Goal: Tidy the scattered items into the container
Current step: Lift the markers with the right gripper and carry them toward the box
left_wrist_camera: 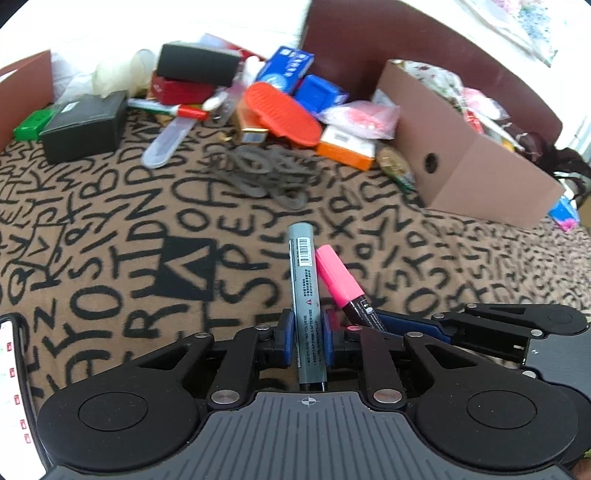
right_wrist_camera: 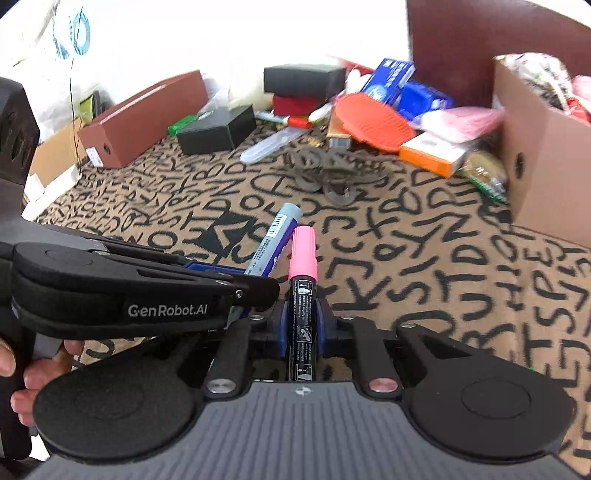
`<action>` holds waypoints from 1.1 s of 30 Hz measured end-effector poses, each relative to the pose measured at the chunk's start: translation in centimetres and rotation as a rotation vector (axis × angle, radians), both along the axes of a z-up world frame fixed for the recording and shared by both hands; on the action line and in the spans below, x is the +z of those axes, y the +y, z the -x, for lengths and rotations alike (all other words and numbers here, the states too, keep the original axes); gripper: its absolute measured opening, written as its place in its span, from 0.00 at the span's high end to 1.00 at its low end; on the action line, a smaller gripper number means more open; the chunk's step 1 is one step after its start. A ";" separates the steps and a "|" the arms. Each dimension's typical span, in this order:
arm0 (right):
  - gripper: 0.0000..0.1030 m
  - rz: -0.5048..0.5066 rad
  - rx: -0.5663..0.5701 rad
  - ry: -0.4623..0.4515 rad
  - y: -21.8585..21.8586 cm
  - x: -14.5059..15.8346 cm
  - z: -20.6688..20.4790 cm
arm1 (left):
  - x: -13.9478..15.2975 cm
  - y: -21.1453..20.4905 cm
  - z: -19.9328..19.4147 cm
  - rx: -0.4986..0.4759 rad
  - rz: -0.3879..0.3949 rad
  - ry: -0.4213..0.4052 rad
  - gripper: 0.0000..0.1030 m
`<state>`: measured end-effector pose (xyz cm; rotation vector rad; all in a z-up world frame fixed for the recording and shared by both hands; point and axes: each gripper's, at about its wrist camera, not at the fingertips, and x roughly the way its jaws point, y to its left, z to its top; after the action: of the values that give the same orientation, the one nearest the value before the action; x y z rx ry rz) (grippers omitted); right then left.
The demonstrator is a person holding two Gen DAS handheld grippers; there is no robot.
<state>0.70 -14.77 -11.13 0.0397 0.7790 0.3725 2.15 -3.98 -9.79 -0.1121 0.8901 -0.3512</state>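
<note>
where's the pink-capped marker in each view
Left wrist: pink-capped marker right of centre, slanted, beside the grey marker.
Right wrist: pink-capped marker centre, pointing up the frame between the fingers.
Shared landmark: cardboard box at right.

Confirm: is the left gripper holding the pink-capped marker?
No, the left gripper is shut on the grey marker; the pink-capped marker sits in the right gripper.

Letter-print blanket (left_wrist_camera: pixel 110 229), tan with black characters, spread underneath. Maroon headboard (left_wrist_camera: pixel 406 33) behind. White plastic bag (right_wrist_camera: pixel 55 48) with blue logo, far left.
</note>
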 end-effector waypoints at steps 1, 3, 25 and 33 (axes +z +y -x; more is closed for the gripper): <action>0.82 -0.006 -0.008 -0.010 -0.4 0.3 0.2 | 0.4 -0.5 0.0 -0.011 0.004 -0.009 0.88; 0.82 -0.015 -0.029 -0.035 -1.4 1.0 0.5 | 1.3 -1.6 0.1 -0.031 0.008 -0.030 0.89; 0.82 0.025 -0.343 -0.400 -17.7 13.3 -4.3 | 14.2 -19.5 -10.9 -0.272 0.163 -0.268 0.88; 0.82 0.016 -0.392 -0.428 -22.7 11.7 -8.3 | 13.5 -25.1 -16.7 -0.292 0.147 -0.258 0.88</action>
<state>9.04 -37.50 0.59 0.0930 0.3377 -0.0024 18.82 -29.04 3.71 -0.0698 0.6243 -0.6881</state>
